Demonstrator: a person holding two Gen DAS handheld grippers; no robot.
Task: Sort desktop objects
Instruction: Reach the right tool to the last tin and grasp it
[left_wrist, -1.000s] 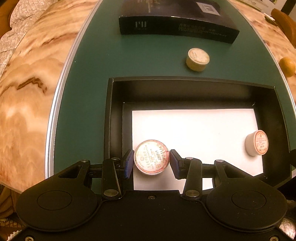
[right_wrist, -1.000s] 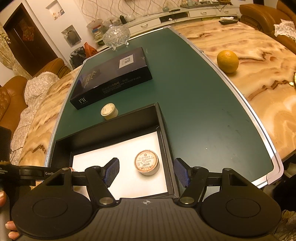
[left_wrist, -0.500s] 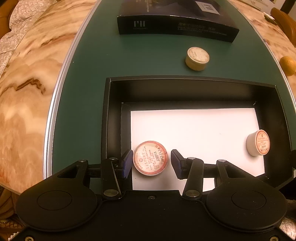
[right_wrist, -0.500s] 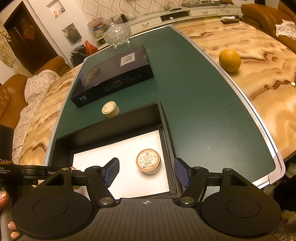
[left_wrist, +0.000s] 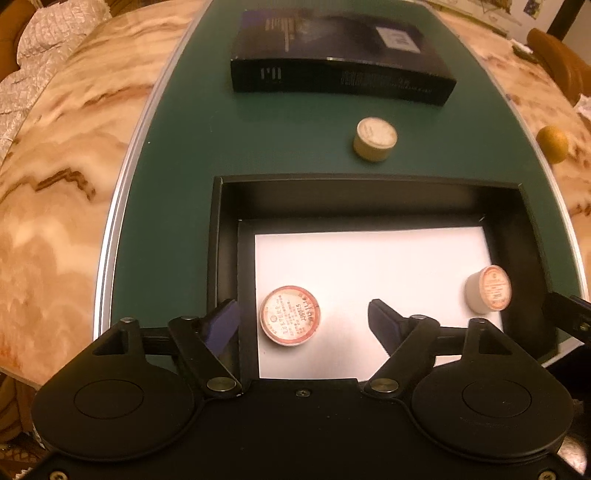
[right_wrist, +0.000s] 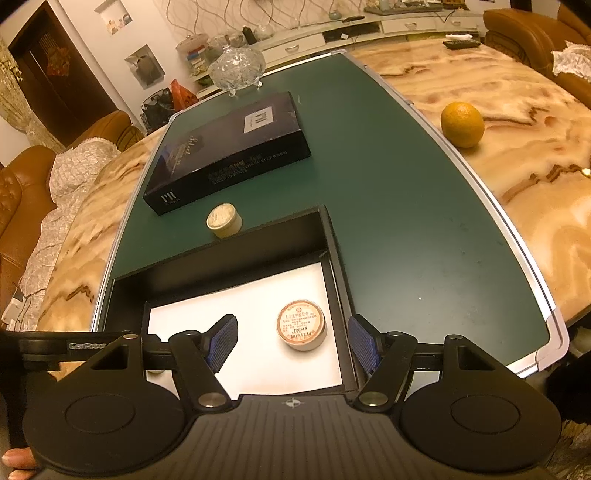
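Observation:
An open black box (left_wrist: 221, 236) with a white floor lies on the green mat. A round red-labelled tin (left_wrist: 290, 315) stands at its near left, between the fingers of my open left gripper (left_wrist: 303, 325), which does not touch it. A second labelled tin (left_wrist: 487, 290) lies on its side at the box's right; in the right wrist view this tin (right_wrist: 301, 325) sits between the fingers of my open right gripper (right_wrist: 291, 341), untouched. A third, cream tin (left_wrist: 376, 139) stands on the mat beyond the box (right_wrist: 328, 236); it also shows in the right wrist view (right_wrist: 224, 220).
A long dark flat box (left_wrist: 340, 62) lies at the mat's far end (right_wrist: 229, 151). An orange (right_wrist: 462, 124) rests on the marble table right of the mat. A glass bowl (right_wrist: 236, 68) stands behind the dark box. The mat's metal edge (right_wrist: 517, 236) runs along the right.
My left gripper has opened wide and let go of the labelled tin, which now stands on the box floor. The right gripper stays open and has barely moved.

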